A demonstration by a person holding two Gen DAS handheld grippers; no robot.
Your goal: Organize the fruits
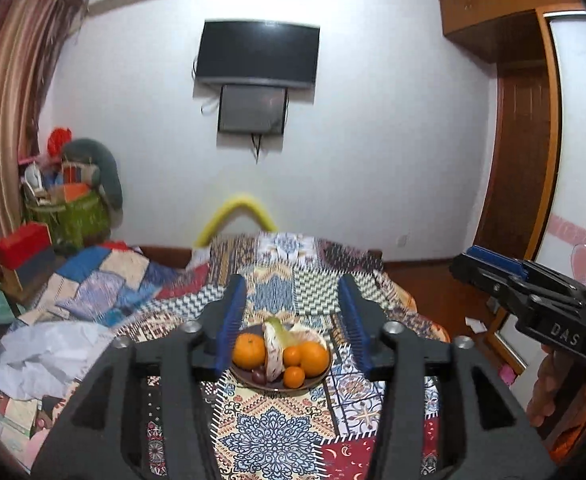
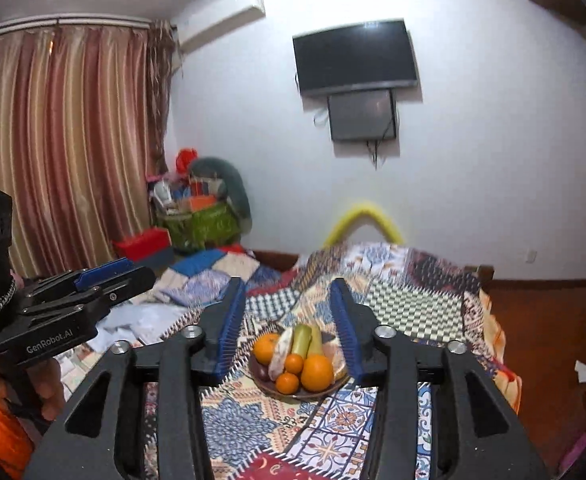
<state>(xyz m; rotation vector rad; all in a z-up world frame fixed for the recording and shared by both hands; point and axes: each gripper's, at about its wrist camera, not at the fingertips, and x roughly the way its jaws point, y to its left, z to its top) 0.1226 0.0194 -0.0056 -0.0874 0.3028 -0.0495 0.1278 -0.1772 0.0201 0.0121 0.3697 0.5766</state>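
A dark plate [image 1: 253, 380] of fruit sits on the patchwork bedspread [image 1: 269, 432]. It holds several oranges [image 1: 249, 350], a green-white fruit piece [image 1: 275, 340] and dark grapes [image 1: 258, 376]. My left gripper [image 1: 291, 320] is open and empty, held above and short of the plate. My right gripper [image 2: 287, 318] is open and empty too, framing the same plate [image 2: 269, 386] with its oranges [image 2: 316, 372] and green fruit [image 2: 301, 338]. Each gripper shows at the other view's side, the right one [image 1: 493, 268] and the left one [image 2: 105, 276].
Crumpled white paper [image 1: 41, 356] and folded quilts [image 1: 93, 276] lie on the bed's left. A green basket [image 1: 73, 216] of clutter and a red box [image 1: 23, 244] stand by the curtain. A yellow foam arch [image 1: 237, 212] rises behind the bed. Wooden floor [image 2: 541, 328] lies right.
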